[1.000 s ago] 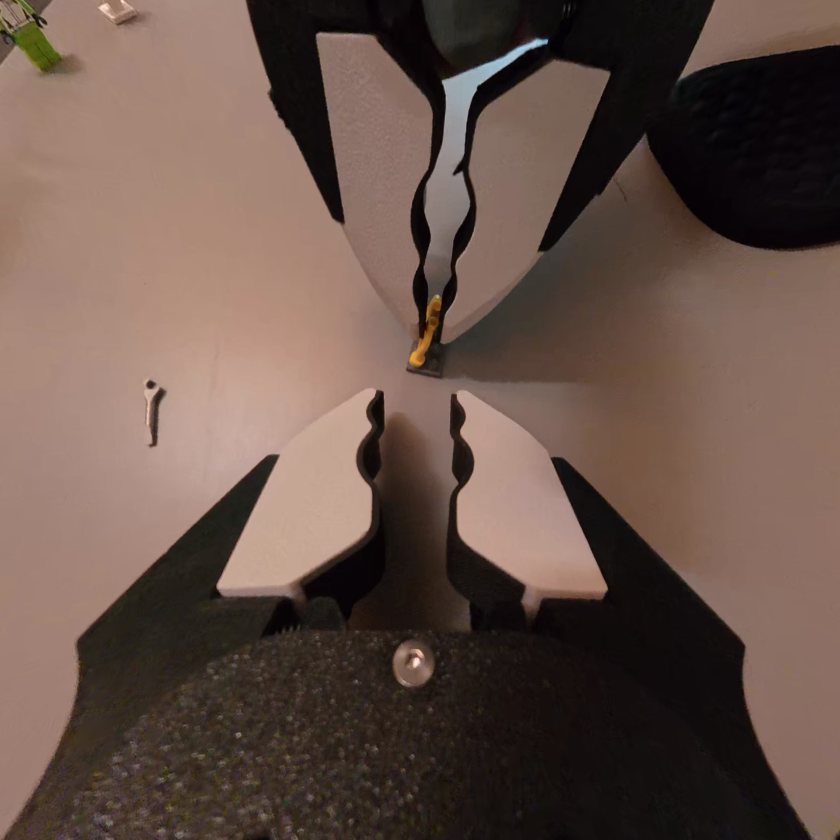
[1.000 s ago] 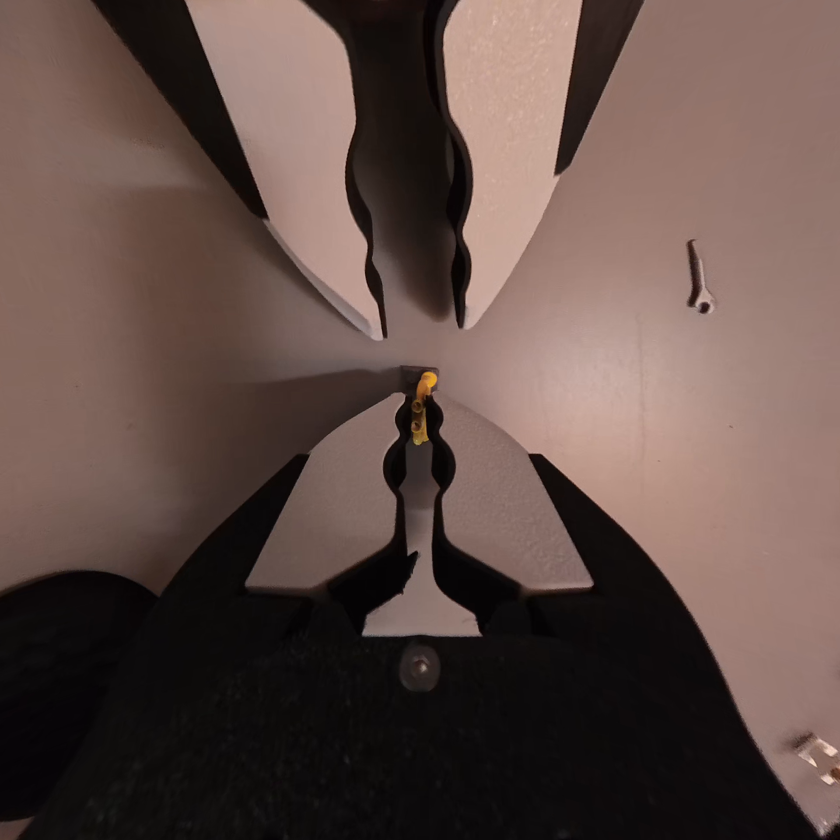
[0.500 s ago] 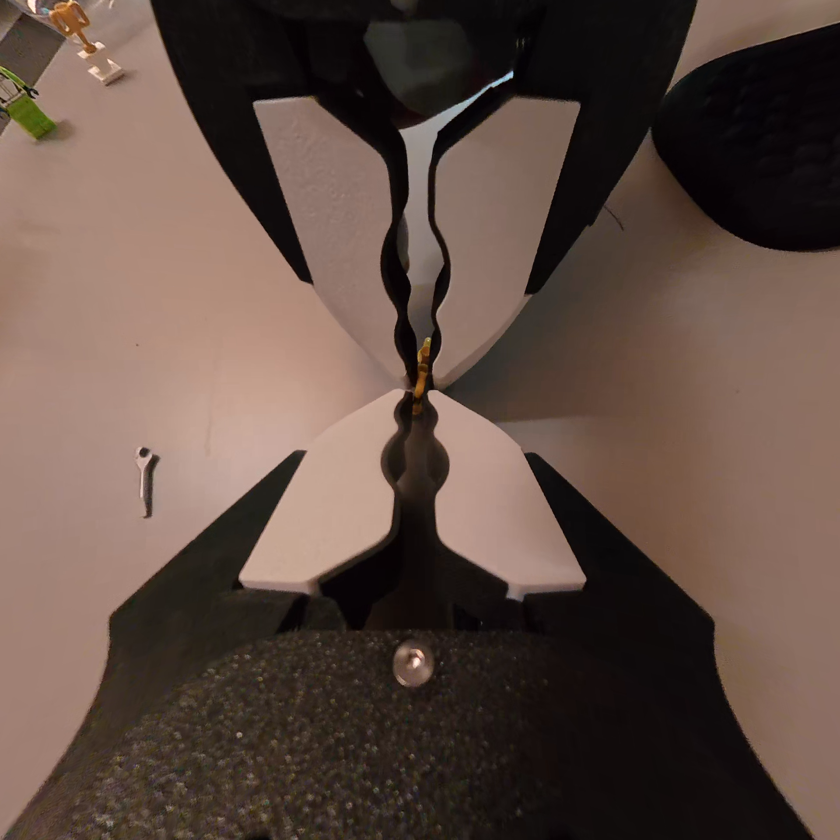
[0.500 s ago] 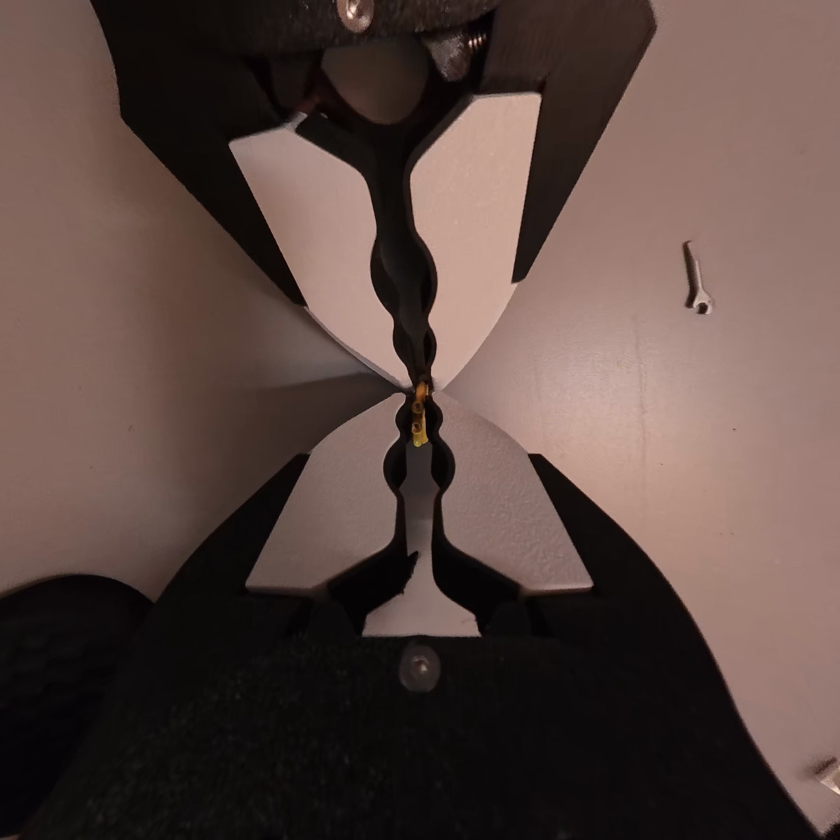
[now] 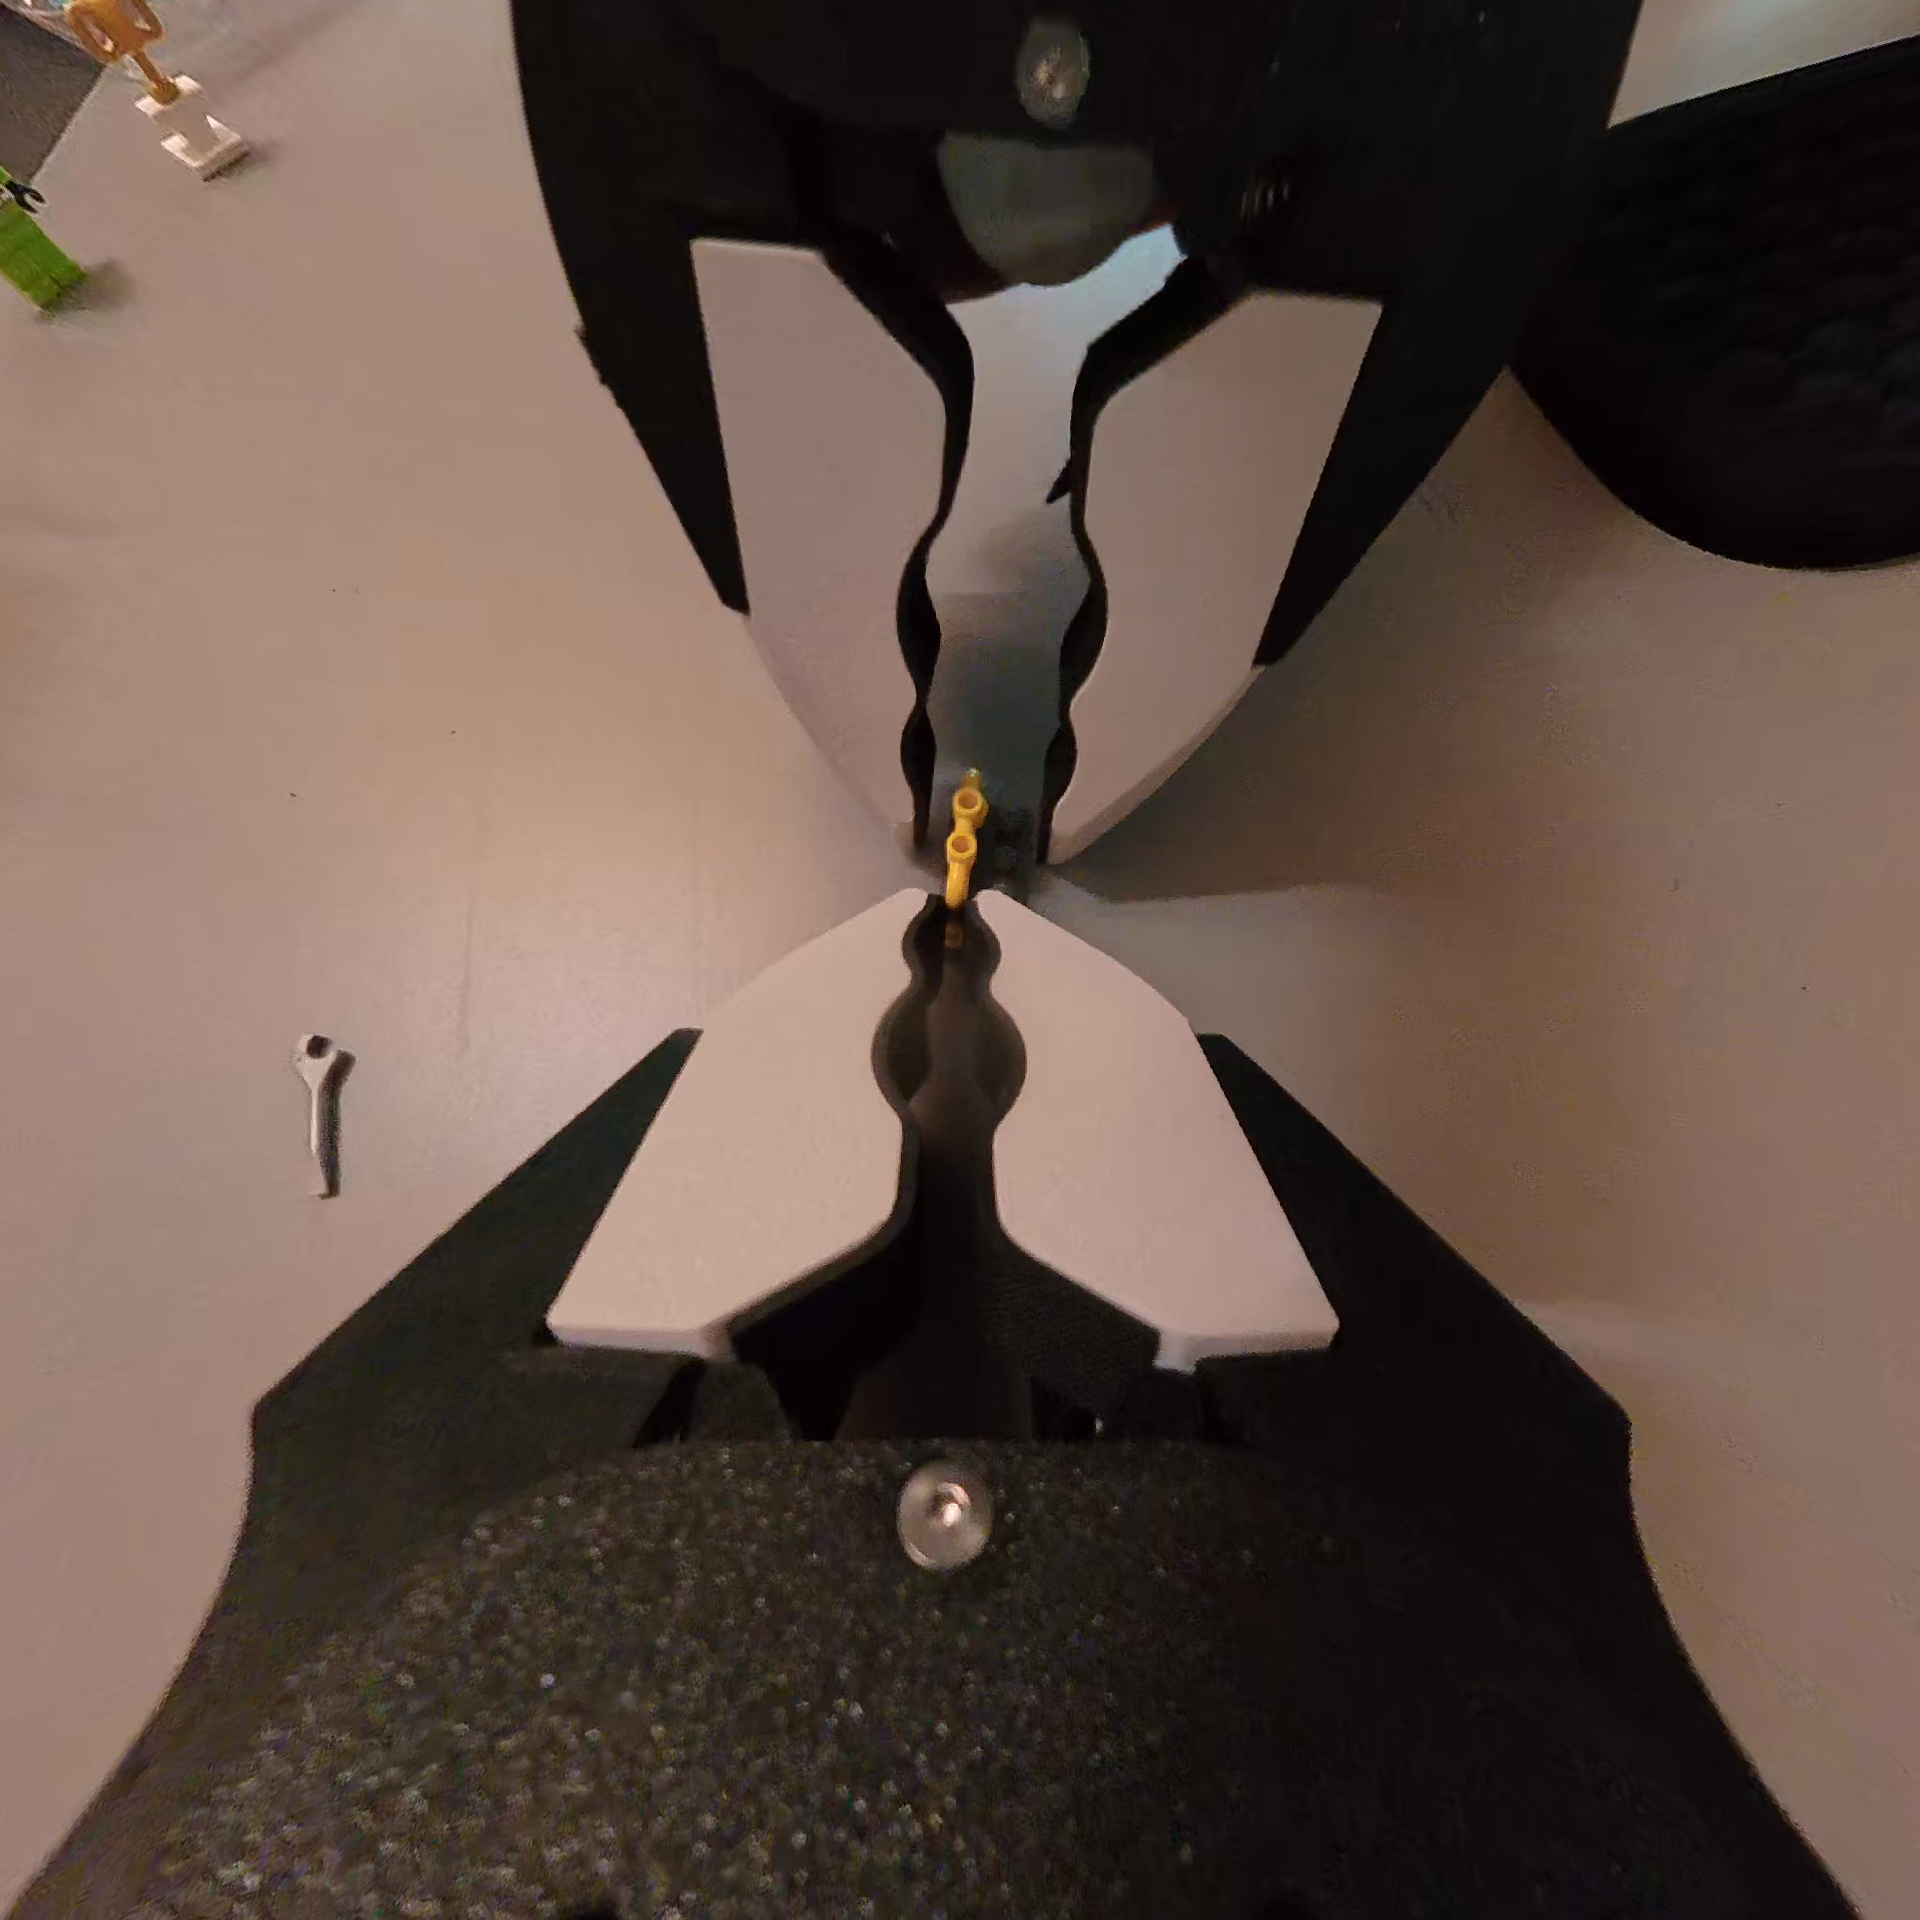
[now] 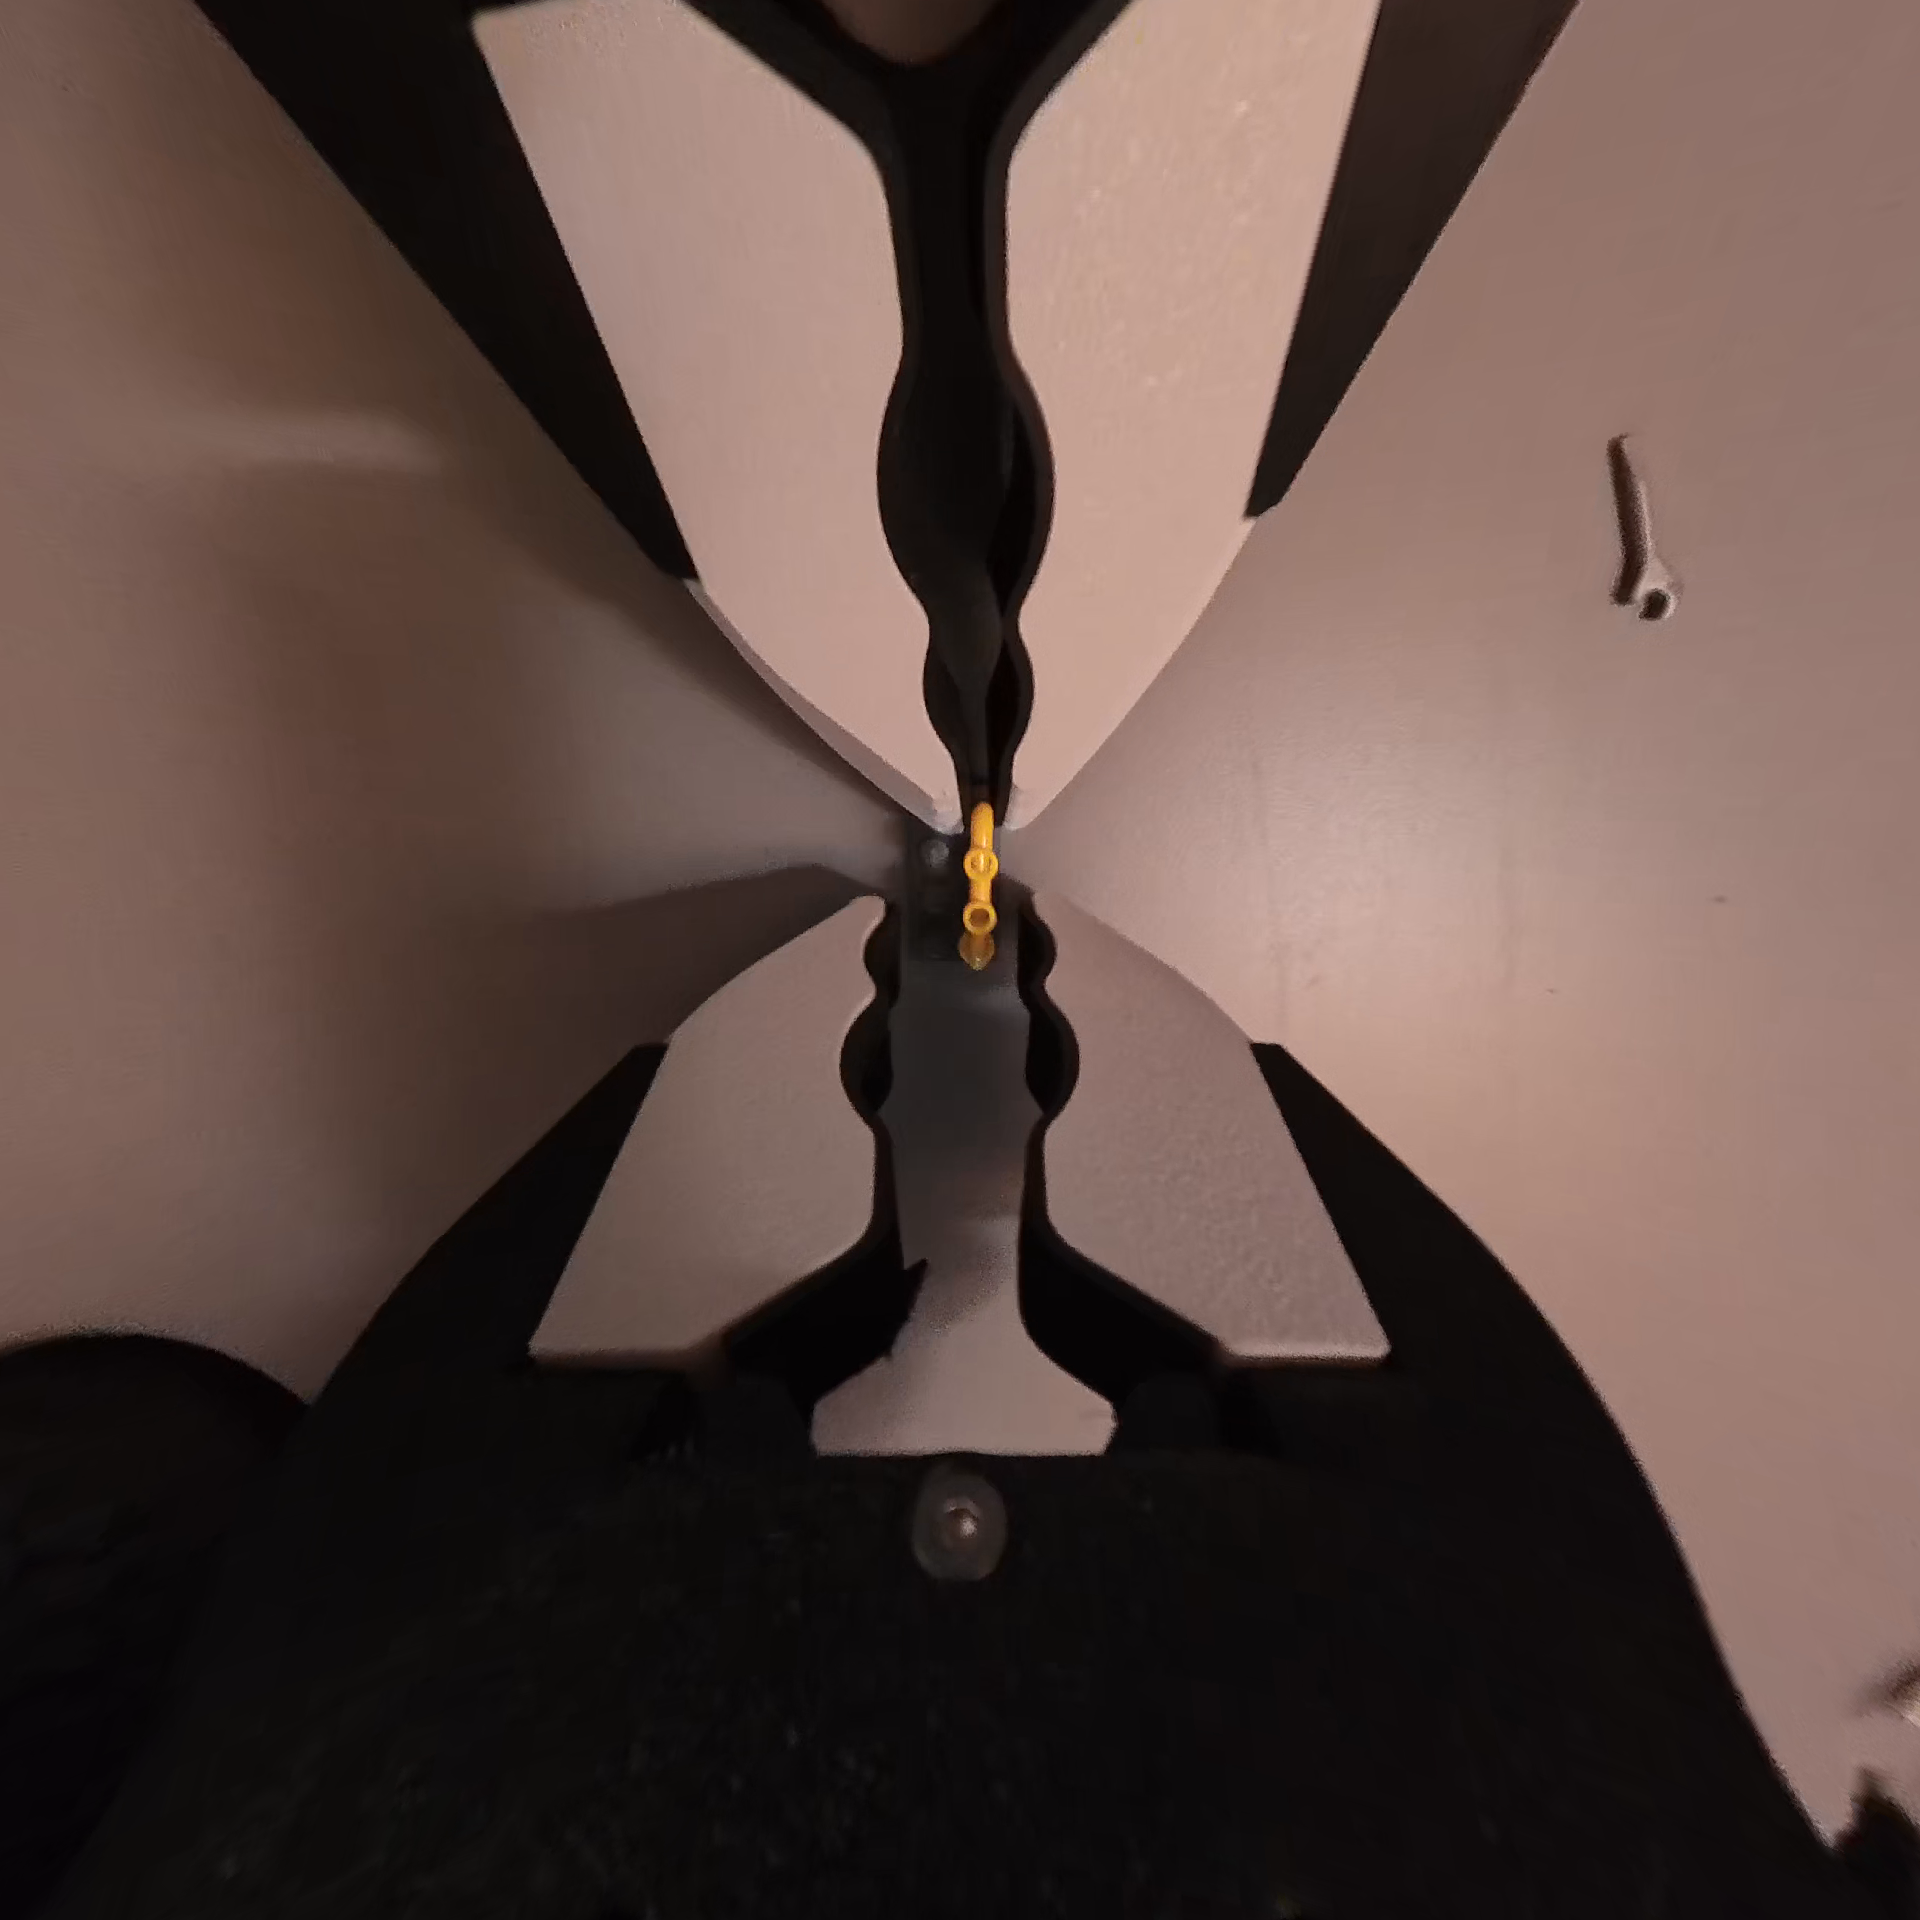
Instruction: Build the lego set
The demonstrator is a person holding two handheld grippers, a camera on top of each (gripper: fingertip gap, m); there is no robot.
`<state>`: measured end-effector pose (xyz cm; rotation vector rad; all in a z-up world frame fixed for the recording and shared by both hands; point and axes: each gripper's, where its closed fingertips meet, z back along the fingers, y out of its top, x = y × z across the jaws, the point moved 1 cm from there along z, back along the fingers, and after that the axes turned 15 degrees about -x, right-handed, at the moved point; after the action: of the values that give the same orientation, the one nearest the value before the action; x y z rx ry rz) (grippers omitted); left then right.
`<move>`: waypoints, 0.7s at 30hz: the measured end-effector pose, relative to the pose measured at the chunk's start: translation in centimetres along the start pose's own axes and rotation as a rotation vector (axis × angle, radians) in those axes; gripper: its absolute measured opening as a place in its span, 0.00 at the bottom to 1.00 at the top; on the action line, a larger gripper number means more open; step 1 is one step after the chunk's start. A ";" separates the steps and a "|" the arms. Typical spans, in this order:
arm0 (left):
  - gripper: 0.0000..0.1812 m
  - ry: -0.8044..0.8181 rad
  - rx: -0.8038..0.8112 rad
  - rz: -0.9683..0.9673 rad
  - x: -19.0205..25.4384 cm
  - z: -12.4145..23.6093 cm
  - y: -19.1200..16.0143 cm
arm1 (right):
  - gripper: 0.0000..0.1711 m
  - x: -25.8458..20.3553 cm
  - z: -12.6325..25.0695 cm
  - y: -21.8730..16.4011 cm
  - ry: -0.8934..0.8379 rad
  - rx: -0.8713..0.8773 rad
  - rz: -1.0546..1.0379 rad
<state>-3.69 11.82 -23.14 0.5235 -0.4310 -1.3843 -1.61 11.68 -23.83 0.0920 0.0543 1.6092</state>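
Observation:
A small yellow lego lever [image 5: 964,831] stands between the two grippers, which face each other tip to tip just above the table [image 5: 416,623]. A small dark grey plate [image 5: 1013,831] lies right beside it; I cannot tell if they are joined. My left gripper [image 5: 953,902] is shut on the lever's near end. My right gripper [image 5: 982,842] is open, its fingertips on either side of the lever and plate. In the right wrist view the lever [image 6: 979,883] and plate [image 6: 930,883] sit between the tips of my open right gripper [image 6: 956,909], and the left gripper [image 6: 979,819] pinches the lever's far end.
A small white wrench-shaped piece [image 5: 322,1101] lies on the table to the left; it also shows in the right wrist view [image 6: 1636,540]. A green piece [image 5: 36,260] and a gold figure on a white base [image 5: 177,104] stand far left. A black rounded object [image 5: 1745,312] sits at the upper right. The tips of both grippers are at nearly the same place. My left tips are roughly 11 cm from the small white wrench-shaped piece [image 5: 322,1101]. Seen from the right wrist view [image 6: 1641,547] as well.
One second ago the right gripper held the yellow lever and the left was open. The left moved in and shut on it, and the right gripper has now opened.

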 end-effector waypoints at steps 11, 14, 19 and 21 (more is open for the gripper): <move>0.02 -0.016 -0.015 -0.001 0.2 0.2 -0.1 | 0.09 -0.4 0.0 0.2 0.026 0.112 0.001; 0.04 -0.025 -0.007 0.003 0.4 0.2 -0.2 | 0.09 -0.7 0.0 0.2 0.039 0.139 -0.013; 0.07 -0.038 -0.009 0.000 0.6 0.3 -0.2 | 0.09 -0.8 0.1 0.1 0.043 0.169 -0.030; 0.08 -0.042 0.003 -0.001 0.7 0.6 -0.1 | 0.09 -1.0 0.1 0.1 0.055 0.182 -0.038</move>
<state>-4.05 11.06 -22.71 0.4974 -0.4670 -1.3975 -1.64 10.67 -23.71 0.1862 0.2441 1.5662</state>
